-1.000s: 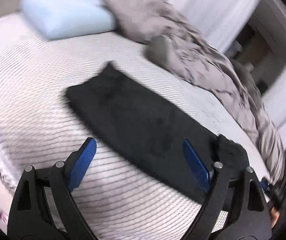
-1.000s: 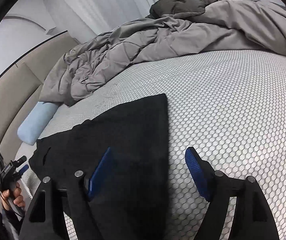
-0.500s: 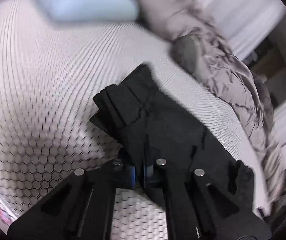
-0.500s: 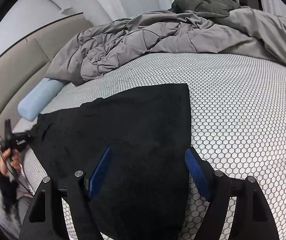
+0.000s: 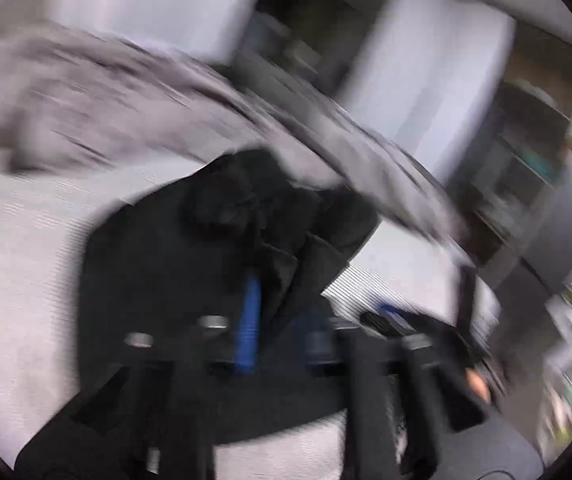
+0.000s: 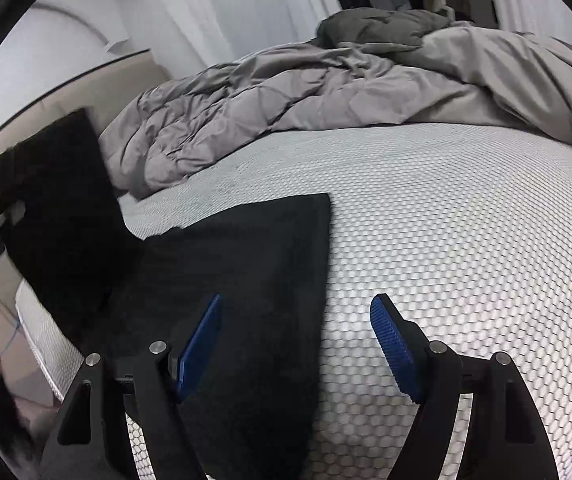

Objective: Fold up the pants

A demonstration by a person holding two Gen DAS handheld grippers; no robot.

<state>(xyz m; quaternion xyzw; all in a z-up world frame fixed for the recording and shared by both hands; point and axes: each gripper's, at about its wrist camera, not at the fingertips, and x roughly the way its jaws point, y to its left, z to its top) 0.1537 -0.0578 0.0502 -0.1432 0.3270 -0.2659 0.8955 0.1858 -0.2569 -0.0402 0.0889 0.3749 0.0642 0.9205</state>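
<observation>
The black pants (image 6: 242, 280) lie on the bed (image 6: 466, 240) along its near edge, one end lifted in a limp flap at the left. The left gripper (image 5: 278, 320) is opening, and through the blur cloth seems to lie between its jaws. The right gripper (image 6: 298, 344) hovers apart, empty, over the pants' edge. Soft, light and floppy, they are probably best pinched at a corner or hem.

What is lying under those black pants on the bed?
The black pants lie on a white mattress with a honeycomb-patterned cover, which shows all around them. One end is lifted off the bed at the left. Whatever sits directly beneath the flat part is covered by the cloth.
</observation>
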